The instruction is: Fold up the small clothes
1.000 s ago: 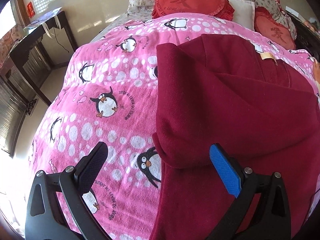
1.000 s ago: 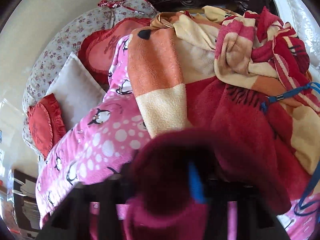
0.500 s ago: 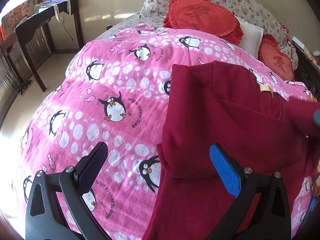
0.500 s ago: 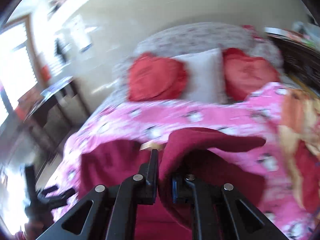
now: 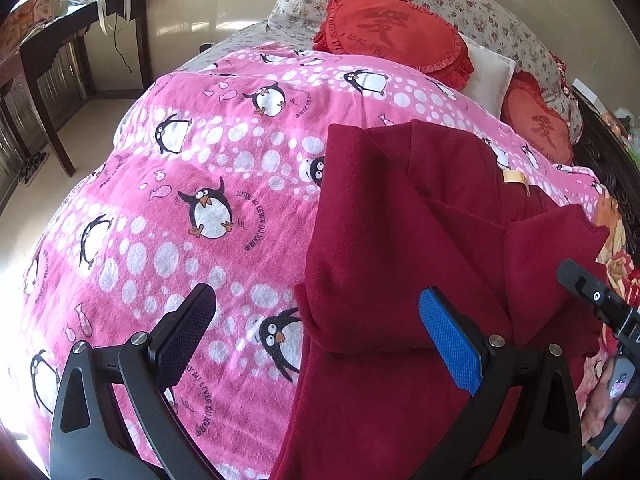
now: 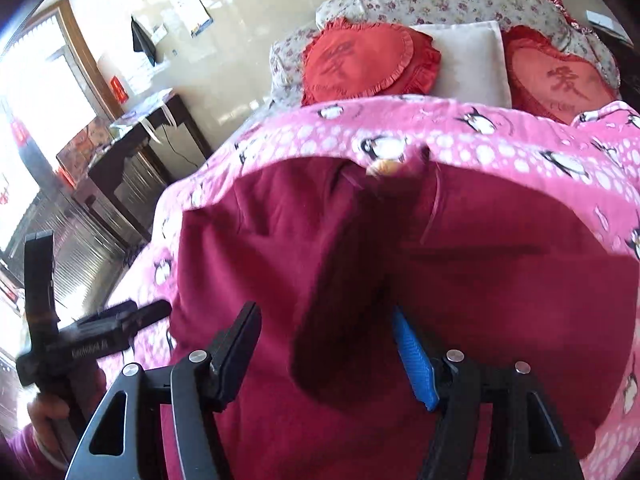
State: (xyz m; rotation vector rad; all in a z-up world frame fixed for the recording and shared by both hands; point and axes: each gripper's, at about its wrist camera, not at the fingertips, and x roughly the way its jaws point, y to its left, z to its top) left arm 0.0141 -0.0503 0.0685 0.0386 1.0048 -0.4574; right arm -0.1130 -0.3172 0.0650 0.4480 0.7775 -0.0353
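A dark red fleece garment (image 5: 400, 240) lies flat on the pink penguin blanket (image 5: 200, 160), a tan label (image 5: 514, 177) at its collar. One sleeve (image 5: 552, 240) is folded across the body. My left gripper (image 5: 320, 336) hovers open over the garment's near left edge, holding nothing. The jaws of my right gripper (image 6: 326, 348) are opening above the garment (image 6: 480, 280). The folded sleeve (image 6: 344, 272) lies loose between them, and the pads do not press on it. The left gripper (image 6: 100, 332), held by a hand, shows at the left of the right wrist view.
Two red frilled cushions (image 6: 368, 64) and a white pillow (image 6: 468, 60) lean at the head of the bed. A dark wooden desk (image 5: 76, 40) stands on the floor at the left. A crumpled orange and red blanket (image 5: 616, 240) lies at the right.
My right gripper swung from the blanket pile over the garment, carrying the sleeve across the body, then its jaws parted off the cloth. The left gripper stayed open and only tilted.
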